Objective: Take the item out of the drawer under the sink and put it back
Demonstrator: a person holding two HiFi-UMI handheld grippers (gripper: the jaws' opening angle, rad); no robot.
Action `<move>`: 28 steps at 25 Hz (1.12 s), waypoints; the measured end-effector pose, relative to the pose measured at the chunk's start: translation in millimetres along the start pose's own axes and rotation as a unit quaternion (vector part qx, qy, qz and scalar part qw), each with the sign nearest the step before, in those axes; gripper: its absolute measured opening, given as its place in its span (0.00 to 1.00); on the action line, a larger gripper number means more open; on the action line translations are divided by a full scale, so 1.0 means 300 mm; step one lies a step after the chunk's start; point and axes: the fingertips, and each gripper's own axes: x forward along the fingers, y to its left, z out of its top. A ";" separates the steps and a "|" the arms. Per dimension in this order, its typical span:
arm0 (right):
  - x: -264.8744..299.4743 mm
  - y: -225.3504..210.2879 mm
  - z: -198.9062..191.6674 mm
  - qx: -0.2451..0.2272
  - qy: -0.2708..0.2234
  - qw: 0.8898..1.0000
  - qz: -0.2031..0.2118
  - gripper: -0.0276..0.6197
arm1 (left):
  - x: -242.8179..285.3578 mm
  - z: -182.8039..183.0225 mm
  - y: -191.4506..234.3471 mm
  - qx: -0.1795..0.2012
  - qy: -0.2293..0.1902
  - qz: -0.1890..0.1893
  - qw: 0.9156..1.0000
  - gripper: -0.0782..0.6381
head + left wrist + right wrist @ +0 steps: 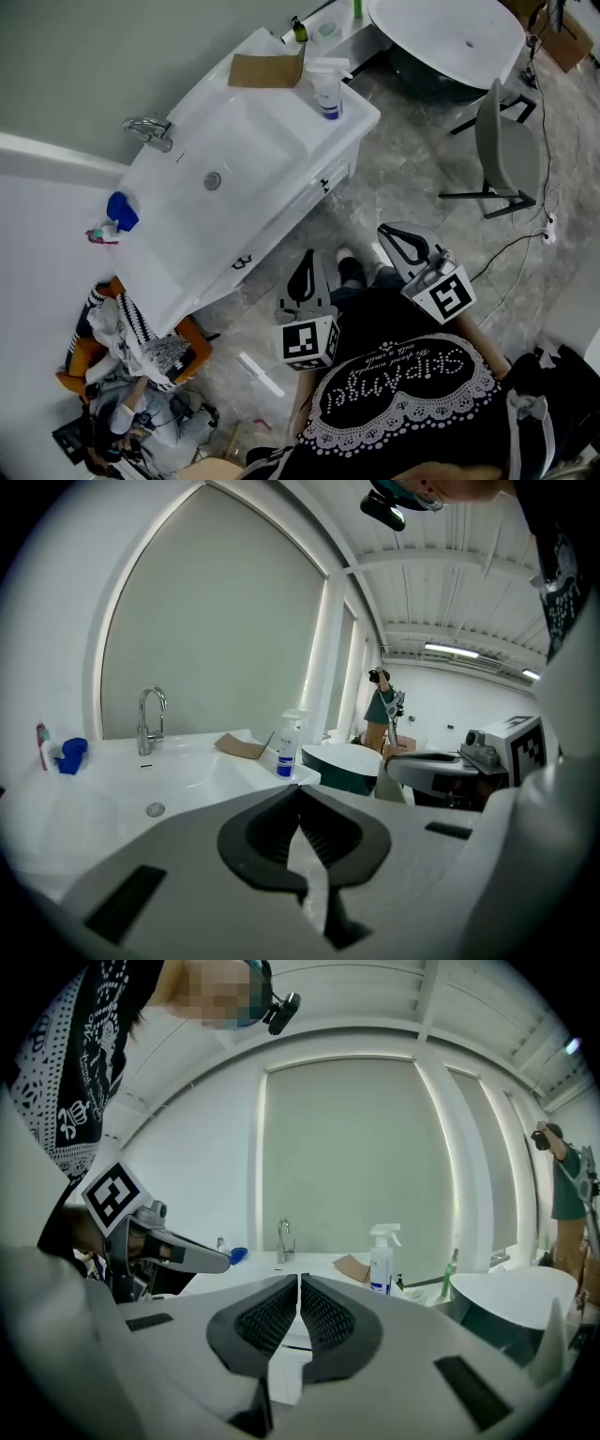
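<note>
Below the sink [272, 141] in the head view, both tools hang over the grey floor, just in front of the cabinet. The left gripper [307, 255] points at the drawer fronts [281, 225], which sit flush with the cabinet face; whatever item they hold is hidden behind them. The right gripper [390, 232] is beside it, farther from the sink, aimed the same way. On the sink's rim stand a faucet [150, 129], a spray bottle [327, 92], a piece of cardboard [266, 68] and a blue cup [122, 211]. A heap of clothes [131, 347] lies on the floor at the sink's cup end, and a grey chair [502, 150] stands well apart beyond the bottle end.

Seen from the left gripper view, that tool's dark pads meet at the tips [300, 794] with nothing caught between them. Past them lies the sink top with faucet [150, 719], cup [72, 755], cardboard [242, 745] and bottle [289, 747]. The right gripper [398, 769] shows off the sink's bottle end.

From the right gripper view, its ribbed pads are pressed together [299, 1283] and empty. The faucet [284, 1239] and bottle [382, 1260] rise behind them on the sink, and the left gripper [220, 1260] reaches in toward the sink's cup end.
</note>
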 end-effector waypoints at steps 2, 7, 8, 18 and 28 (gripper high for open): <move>0.029 -0.010 -0.010 0.005 0.005 1.000 -0.005 0.07 | 0.014 0.005 0.029 0.000 0.001 0.001 1.000 0.12; 0.086 -0.027 -0.034 0.010 0.016 1.000 -0.014 0.08 | 0.032 0.013 0.090 0.000 0.002 0.002 1.000 0.12; 0.094 -0.026 -0.034 0.009 0.017 1.000 -0.016 0.07 | 0.034 0.011 0.102 -0.001 0.005 0.002 1.000 0.12; 0.128 -0.086 -0.036 0.011 0.023 0.999 -0.020 0.07 | 0.115 0.030 0.099 0.002 0.016 -0.010 1.000 0.12; 0.181 -0.259 0.019 -0.009 0.024 1.000 0.006 0.07 | 0.215 0.158 0.052 -0.005 -0.020 0.021 1.000 0.12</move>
